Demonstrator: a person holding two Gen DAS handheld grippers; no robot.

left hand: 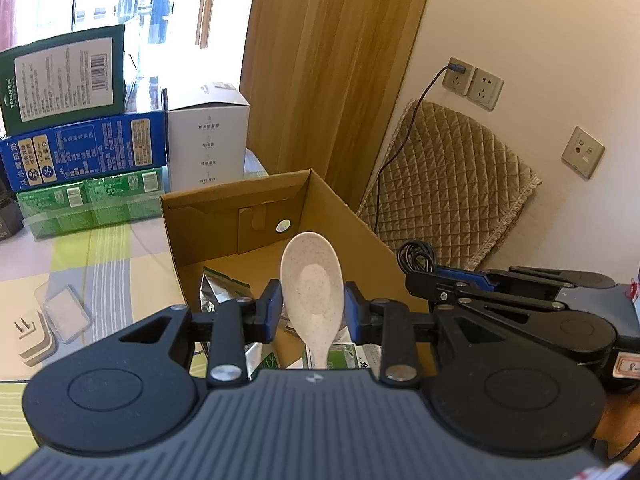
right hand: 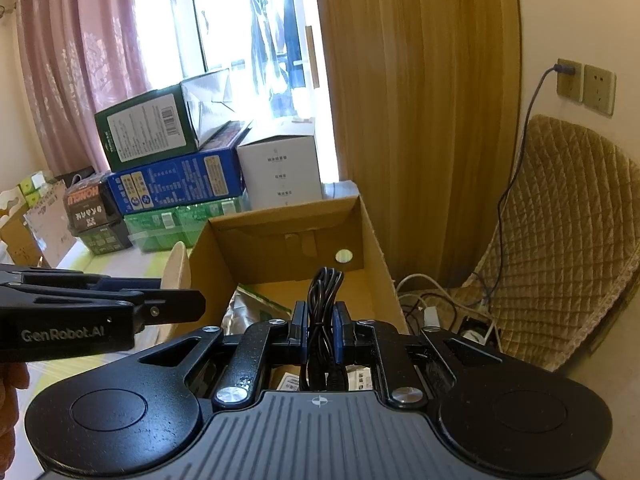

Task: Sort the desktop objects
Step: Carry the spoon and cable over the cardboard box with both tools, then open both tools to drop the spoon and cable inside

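Observation:
My left gripper (left hand: 313,309) is shut on a speckled white spoon (left hand: 312,292), bowl up, held over the open cardboard box (left hand: 224,208). My right gripper (right hand: 320,326) is shut on a coiled black cable (right hand: 323,304), also above the box (right hand: 288,224). The right gripper and its cable (left hand: 416,258) show at the right of the left wrist view. The left gripper and the spoon's edge (right hand: 178,268) show at the left of the right wrist view. Foil packets (left hand: 222,292) and small cartons lie inside the box.
Stacked green, blue and white boxes (left hand: 84,152) stand behind the cardboard box. A white plug adapter (left hand: 34,338) and a clear plastic case (left hand: 64,312) lie on the striped tablecloth at left. A quilted chair (left hand: 448,184) and wall sockets (left hand: 472,82) are at right.

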